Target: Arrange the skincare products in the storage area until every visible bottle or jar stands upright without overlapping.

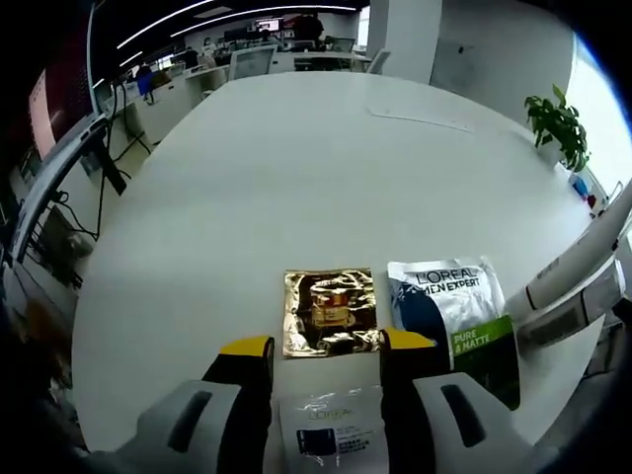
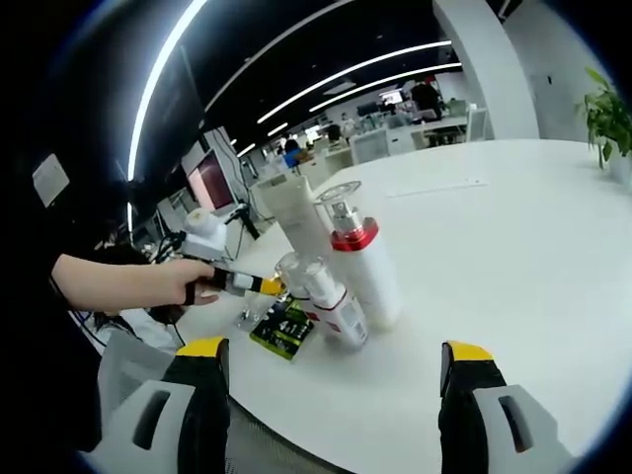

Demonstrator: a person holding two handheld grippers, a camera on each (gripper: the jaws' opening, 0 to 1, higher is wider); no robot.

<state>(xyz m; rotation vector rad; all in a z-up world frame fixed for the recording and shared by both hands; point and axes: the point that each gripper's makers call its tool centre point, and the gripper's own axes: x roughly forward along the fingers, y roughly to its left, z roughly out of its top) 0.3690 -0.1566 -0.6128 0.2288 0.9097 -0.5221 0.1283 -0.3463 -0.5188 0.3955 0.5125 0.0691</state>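
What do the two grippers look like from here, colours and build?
Both match. The left gripper has two black jaws capped with yellow pads, each rising from a pale grey moulded housing with a dark oval slot. The right gripper has the same black jaws, yellow tips and grey slotted housings. The left gripper also appears in the right gripper view, black with a yellow tip. No cables or markings visible.

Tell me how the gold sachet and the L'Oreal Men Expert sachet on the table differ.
The gold sachet is shiny gold and squarish; the Men Expert sachet is white, dark blue and green, and longer. The gold one shows a jar picture, the other bold lettering. Both lie flat on the white table, side by side.
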